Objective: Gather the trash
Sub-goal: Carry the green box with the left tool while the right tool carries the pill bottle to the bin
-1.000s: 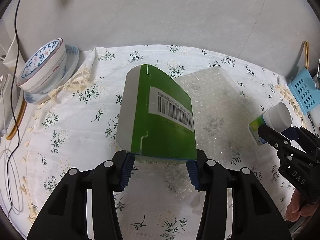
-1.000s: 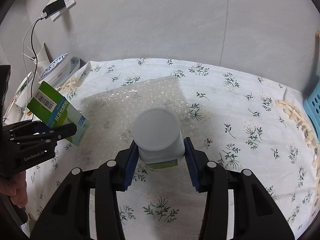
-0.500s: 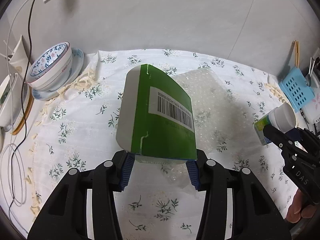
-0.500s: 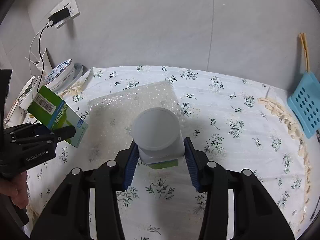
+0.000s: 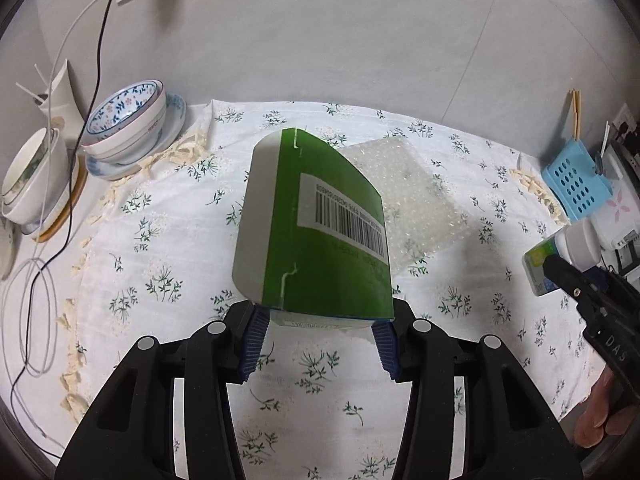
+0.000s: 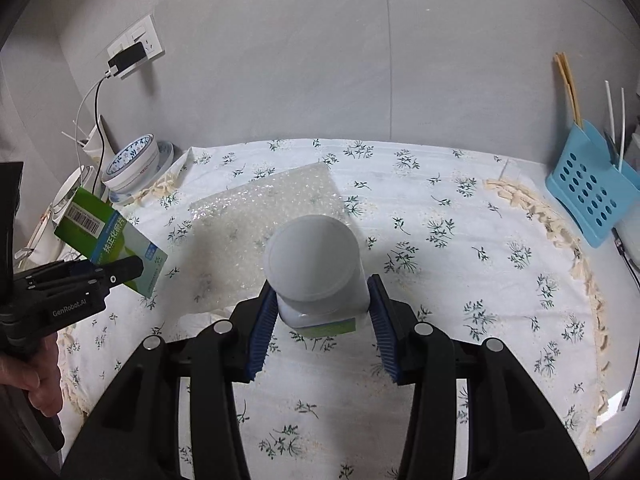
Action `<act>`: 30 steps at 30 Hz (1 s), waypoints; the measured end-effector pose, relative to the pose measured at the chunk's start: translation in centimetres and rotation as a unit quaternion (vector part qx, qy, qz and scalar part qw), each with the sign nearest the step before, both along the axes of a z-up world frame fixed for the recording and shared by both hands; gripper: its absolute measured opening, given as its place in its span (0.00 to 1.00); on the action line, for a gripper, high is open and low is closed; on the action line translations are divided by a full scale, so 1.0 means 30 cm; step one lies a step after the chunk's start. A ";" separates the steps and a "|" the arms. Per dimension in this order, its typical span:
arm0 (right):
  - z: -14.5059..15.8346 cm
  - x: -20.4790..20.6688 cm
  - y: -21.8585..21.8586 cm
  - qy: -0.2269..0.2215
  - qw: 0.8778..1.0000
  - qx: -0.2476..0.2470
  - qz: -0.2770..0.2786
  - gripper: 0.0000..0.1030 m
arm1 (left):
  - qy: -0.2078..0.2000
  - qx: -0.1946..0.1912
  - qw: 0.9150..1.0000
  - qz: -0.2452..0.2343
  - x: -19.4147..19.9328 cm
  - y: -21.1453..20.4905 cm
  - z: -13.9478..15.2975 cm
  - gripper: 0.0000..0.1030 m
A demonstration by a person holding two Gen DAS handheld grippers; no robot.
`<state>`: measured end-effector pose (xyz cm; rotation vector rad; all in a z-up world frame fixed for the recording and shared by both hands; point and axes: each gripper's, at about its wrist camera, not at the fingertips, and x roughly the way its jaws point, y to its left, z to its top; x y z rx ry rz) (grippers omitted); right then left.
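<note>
The left tongs point(image 5: 316, 334) are gripping a green box point(image 5: 320, 236), the right tongs point(image 6: 322, 322) a white bottle point(image 6: 316, 268); carrying both binward needs steady, unloosened grips.

The left gripper point(image 5: 320, 340) clamps a green box point(image 5: 316, 236) above bubble wrap point(image 5: 408, 192) on a floral tablecloth point(image 5: 160, 248).

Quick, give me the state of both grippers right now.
Left gripper: closed on the green box, held above the table.
Right gripper: closed on the white bottle, also held above it.
</note>
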<state>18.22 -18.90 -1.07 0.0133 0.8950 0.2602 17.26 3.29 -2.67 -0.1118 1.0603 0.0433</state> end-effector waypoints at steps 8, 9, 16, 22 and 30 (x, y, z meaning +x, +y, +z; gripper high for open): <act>0.049 -0.083 -0.038 -0.004 1.000 -0.004 -0.005 0.41 | 0.003 0.002 1.000 0.000 -0.090 -0.022 0.030 0.44; 0.053 -0.095 -0.040 -0.004 1.000 -0.006 -0.004 0.41 | 0.004 0.003 1.000 0.000 -0.100 -0.026 0.032 0.44; 0.069 -0.184 -0.058 -0.002 1.000 -0.009 -0.006 0.41 | -0.002 -0.001 1.000 -0.002 -0.176 -0.054 0.064 0.44; 0.080 -0.253 -0.072 -0.002 1.000 -0.010 -0.006 0.41 | -0.006 -0.001 1.000 -0.006 -0.240 -0.085 0.086 0.44; 0.079 -0.346 -0.097 0.001 1.000 -0.009 -0.009 0.41 | -0.008 0.000 1.000 -0.016 -0.323 -0.141 0.100 0.44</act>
